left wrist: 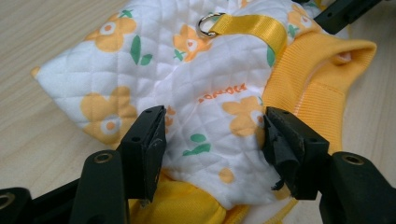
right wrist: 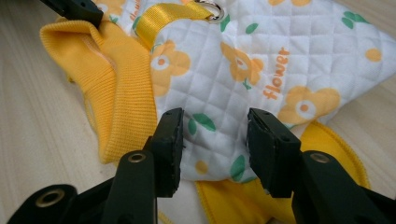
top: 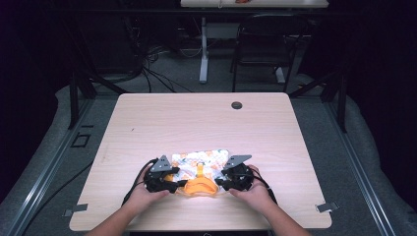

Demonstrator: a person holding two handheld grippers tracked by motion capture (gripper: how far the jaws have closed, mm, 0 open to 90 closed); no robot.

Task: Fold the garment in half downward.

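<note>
With the quilted floral garment (top: 201,169) flat at the table's (top: 147,123) near edge, left gripper (left wrist: 212,140) and right gripper (right wrist: 215,140) straddle it unclenched (likely pre-grasp); closing comes next.

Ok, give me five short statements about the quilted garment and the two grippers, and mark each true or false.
1. The white quilted flower-print garment lies on the pale wooden table. True.
2. The left gripper is shut tight on the garment. False: its fingers stand apart, with quilted fabric between them.
3. A silver metal ring sits at the end of a yellow webbing strap. True.
4. The garment's ribbed collar is blue. False: it is yellow-orange.
5. The right gripper is lifted high above the garment. False: its open fingers straddle the quilted edge at the table.
</note>
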